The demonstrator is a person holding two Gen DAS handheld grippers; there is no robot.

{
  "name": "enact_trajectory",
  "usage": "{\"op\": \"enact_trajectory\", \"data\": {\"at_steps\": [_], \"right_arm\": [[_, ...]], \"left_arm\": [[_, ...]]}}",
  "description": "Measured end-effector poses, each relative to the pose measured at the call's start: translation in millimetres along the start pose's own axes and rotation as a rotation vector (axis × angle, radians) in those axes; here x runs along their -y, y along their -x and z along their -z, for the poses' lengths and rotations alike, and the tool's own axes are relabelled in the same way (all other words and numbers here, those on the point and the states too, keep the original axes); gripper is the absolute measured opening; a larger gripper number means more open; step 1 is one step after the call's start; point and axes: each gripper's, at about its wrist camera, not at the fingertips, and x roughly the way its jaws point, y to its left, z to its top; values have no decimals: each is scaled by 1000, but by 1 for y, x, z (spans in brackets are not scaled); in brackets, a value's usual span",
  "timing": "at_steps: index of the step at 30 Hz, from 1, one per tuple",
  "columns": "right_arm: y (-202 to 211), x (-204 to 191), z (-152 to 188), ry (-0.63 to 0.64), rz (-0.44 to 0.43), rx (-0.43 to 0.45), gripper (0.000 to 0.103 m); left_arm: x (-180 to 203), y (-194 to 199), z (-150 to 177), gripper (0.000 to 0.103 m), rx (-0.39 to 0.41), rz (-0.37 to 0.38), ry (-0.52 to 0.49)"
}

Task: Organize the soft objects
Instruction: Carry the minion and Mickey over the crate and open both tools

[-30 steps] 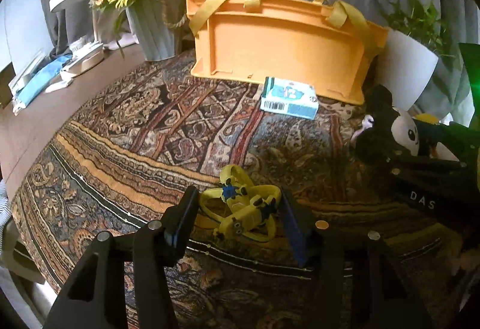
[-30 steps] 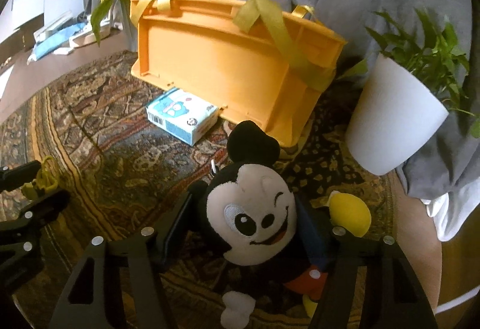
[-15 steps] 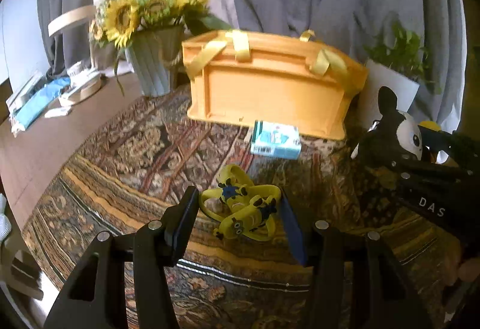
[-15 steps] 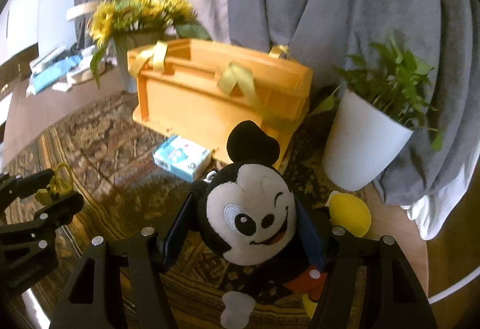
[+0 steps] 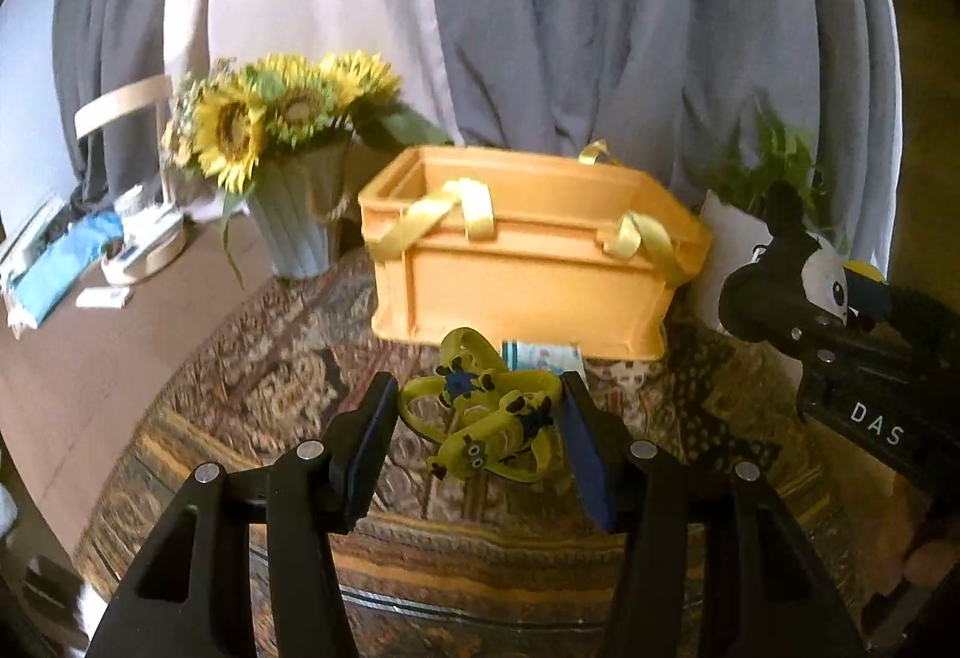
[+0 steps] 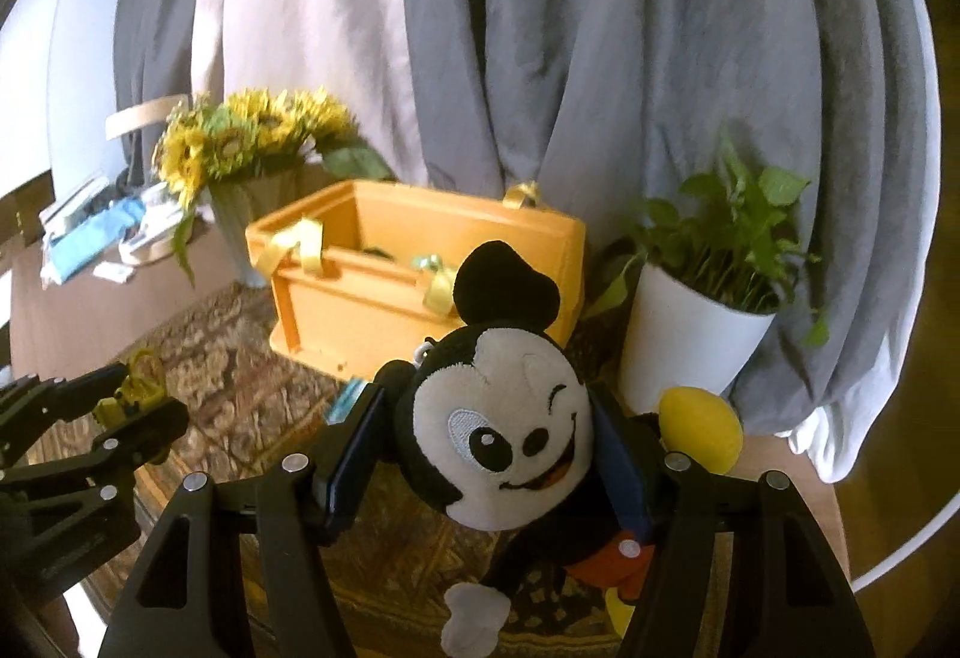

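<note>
My left gripper (image 5: pixel 480 412) is shut on a yellow minion toy with loops (image 5: pixel 486 418) and holds it above the patterned rug. My right gripper (image 6: pixel 492 430) is shut on a Mickey Mouse plush (image 6: pixel 504 418), also lifted; the plush shows at the right of the left wrist view (image 5: pixel 822 274). The left gripper with the yellow toy shows at the lower left of the right wrist view (image 6: pixel 135 394). An open orange storage box with yellow handles (image 5: pixel 528 274) stands ahead of both grippers (image 6: pixel 360 298), with something lying inside it.
A small blue-and-white carton (image 5: pixel 543 355) lies in front of the box. A vase of sunflowers (image 5: pixel 294 214) stands left of the box, a white potted plant (image 6: pixel 690 352) right of it. Grey curtains hang behind. Clutter lies at the far left (image 5: pixel 60 262).
Both grippers have risen with their toys and tilted up. The box's open top and the curtains now show, and the rug has dropped lower in view.
</note>
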Motion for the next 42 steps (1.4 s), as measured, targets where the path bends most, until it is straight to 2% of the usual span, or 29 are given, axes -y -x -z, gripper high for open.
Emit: {"op": "enact_trajectory", "data": {"at_steps": [11,24,33,42], "right_arm": [[17,-20,-43,2,71,93,67],[14,-49,-91,-8,151,174,67],[-4,-56,-119,-19,177,196,67],[-44,-52,-144,22,186,184,67]], "left_arm": [[-20,9,-49,54,89,65,-101],[-46,2,-106,54,176,152,-182],[-53,-16,-138,54,236,179,-208],[-52,-60,-160,54,217,206,-216]]}}
